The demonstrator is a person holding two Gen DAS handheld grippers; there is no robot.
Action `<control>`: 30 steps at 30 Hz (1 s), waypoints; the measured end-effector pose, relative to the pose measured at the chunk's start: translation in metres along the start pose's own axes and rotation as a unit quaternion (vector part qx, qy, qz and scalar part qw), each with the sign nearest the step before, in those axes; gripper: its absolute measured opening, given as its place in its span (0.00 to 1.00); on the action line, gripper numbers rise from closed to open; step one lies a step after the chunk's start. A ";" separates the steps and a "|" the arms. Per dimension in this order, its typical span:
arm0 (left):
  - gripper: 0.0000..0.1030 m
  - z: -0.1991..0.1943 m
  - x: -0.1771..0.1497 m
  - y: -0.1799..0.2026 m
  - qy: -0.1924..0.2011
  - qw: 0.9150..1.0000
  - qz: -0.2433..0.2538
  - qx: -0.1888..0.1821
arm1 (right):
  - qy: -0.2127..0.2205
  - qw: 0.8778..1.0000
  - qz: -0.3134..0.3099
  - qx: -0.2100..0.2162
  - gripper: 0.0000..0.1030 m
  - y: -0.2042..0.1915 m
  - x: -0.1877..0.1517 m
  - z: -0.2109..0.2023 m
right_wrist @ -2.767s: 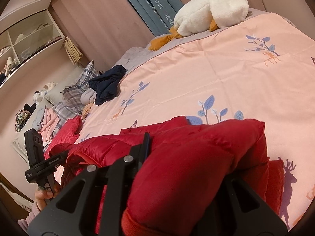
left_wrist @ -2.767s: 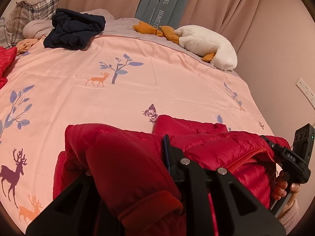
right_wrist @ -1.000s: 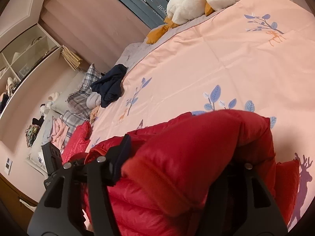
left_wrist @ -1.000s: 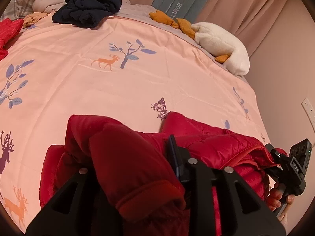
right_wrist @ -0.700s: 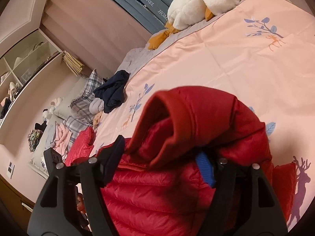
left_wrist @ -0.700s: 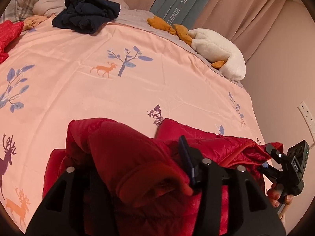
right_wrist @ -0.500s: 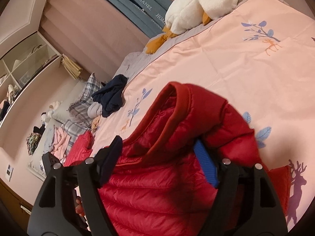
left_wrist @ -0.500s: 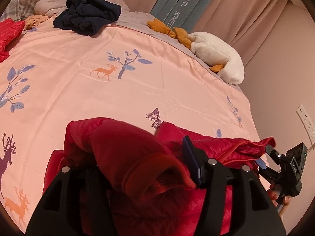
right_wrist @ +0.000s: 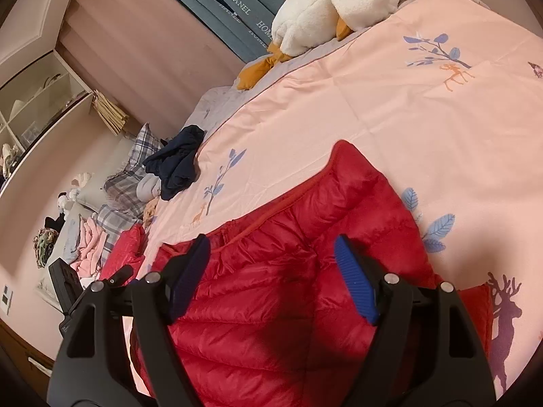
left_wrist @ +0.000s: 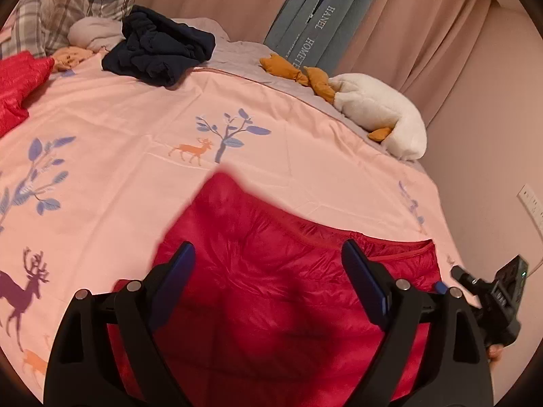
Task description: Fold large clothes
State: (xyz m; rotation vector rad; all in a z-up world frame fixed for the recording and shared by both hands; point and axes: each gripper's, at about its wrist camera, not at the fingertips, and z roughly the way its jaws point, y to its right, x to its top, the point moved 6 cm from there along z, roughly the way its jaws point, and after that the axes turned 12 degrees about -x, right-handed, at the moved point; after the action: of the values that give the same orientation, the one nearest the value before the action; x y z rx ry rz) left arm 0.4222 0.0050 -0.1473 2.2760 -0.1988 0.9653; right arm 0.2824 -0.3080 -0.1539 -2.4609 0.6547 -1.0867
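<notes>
The down jacket (left_wrist: 292, 291) is spread at the bed's (left_wrist: 305, 156) near edge. A heap of dark clothes (left_wrist: 159, 51) and the pillows (left_wrist: 85, 3) are found at the far left corner, a plush goose (left_wrist: 373, 115) at the far right.

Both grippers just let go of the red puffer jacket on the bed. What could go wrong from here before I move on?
1. The red down jacket is puffy; with both the left gripper and the right gripper open, the fold may spring back.
2. One corner pokes out unevenly, so the fold may need squaring.
3. The open fingers hover close above the quilting and could snag it.
</notes>
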 end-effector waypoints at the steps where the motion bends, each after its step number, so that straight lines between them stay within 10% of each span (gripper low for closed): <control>1: 0.86 -0.001 -0.001 -0.001 -0.002 1.000 0.004 0.006 | 0.001 1.000 -0.007 -0.005 0.75 -0.001 -0.001 -0.001; 14: 0.86 -0.008 -0.047 0.004 -0.047 0.991 0.109 0.062 | 0.027 0.952 -0.248 -0.177 0.75 -0.024 -0.074 -0.025; 30: 0.86 -0.039 -0.094 0.002 -0.072 0.988 0.120 0.071 | 0.019 0.955 -0.235 -0.180 0.75 -0.016 -0.104 -0.057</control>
State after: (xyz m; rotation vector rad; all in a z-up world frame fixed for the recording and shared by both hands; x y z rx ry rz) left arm 0.3311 0.0176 -0.1911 2.4958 -0.4901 0.9604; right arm 0.1815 -0.2463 -0.1713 -3.0197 0.2962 -1.2780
